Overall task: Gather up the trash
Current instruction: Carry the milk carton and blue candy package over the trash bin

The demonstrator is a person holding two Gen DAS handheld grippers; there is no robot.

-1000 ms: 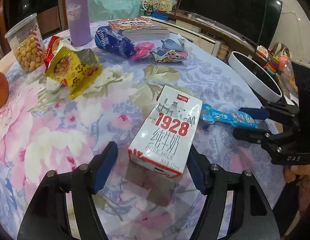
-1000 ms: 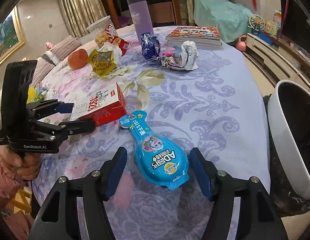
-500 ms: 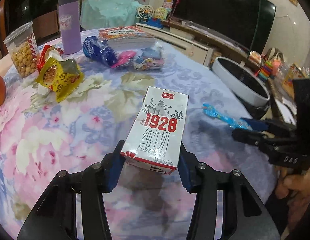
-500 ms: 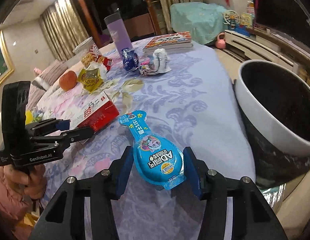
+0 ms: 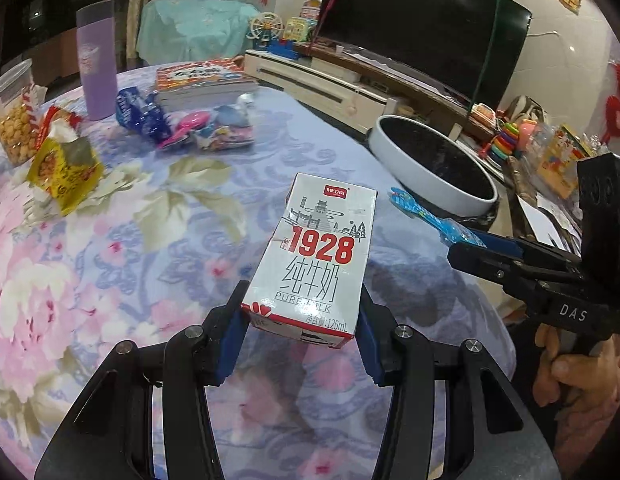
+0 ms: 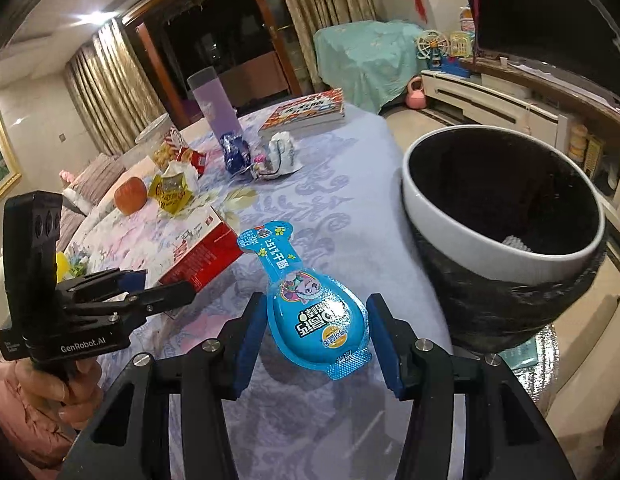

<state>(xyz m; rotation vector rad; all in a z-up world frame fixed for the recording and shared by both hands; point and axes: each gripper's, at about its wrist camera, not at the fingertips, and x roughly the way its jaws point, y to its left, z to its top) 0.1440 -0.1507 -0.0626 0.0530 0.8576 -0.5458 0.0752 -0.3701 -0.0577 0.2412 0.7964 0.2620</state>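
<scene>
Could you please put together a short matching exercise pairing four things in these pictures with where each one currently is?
Things:
1. milk carton
2. blue snack packet
3. trash bin
4. purple tumbler

Places:
A. beside the table's edge, lined with a black bag
B. between the pads of the left gripper
C. upright at the far side of the table
D. between the pads of the right gripper

Pairs: 1-B, 2-D, 3-A, 4-C
</scene>
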